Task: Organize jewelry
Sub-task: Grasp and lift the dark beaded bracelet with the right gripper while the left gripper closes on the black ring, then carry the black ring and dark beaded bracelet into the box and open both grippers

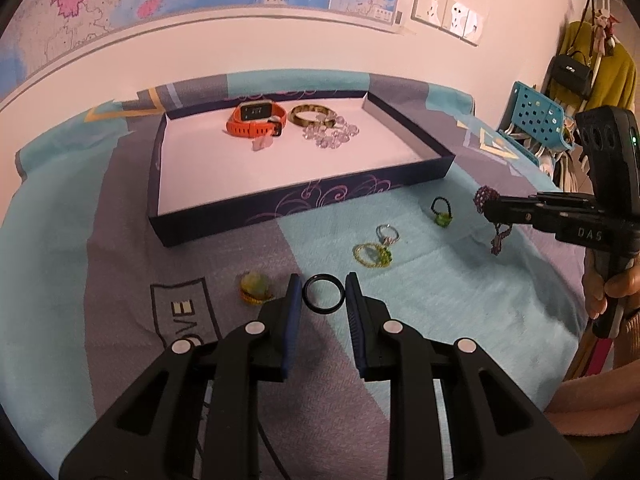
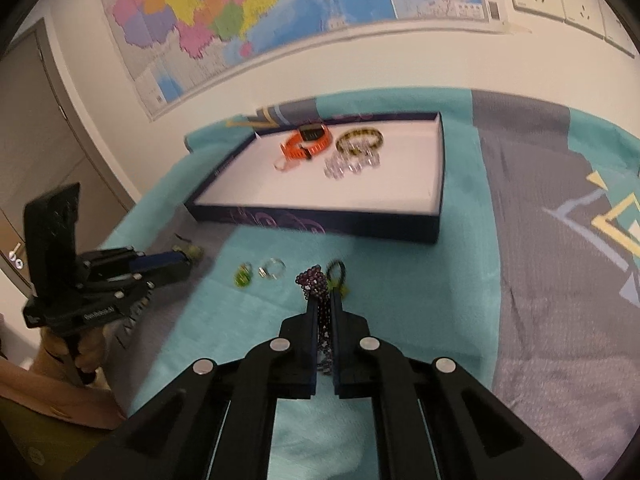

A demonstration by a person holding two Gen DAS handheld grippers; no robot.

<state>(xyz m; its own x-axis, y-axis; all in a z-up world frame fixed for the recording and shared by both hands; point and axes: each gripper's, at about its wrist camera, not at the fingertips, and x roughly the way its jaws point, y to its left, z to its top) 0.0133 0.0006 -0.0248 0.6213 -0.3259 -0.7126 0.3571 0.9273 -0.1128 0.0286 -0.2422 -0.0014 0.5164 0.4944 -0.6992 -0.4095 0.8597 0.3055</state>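
Purple beads (image 2: 314,280) hang pinched in the right gripper (image 2: 323,300); the box (image 2: 320,220) lies straight ahead, nearer this hand than the left.

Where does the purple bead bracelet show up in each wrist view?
Left wrist: bracelet at right edge, pinched in the right tongs, tail dangling.
Right wrist: bracelet at centre, clamped between the near tongs.
Shared landmark: the tray behind it, holding the orange watch.
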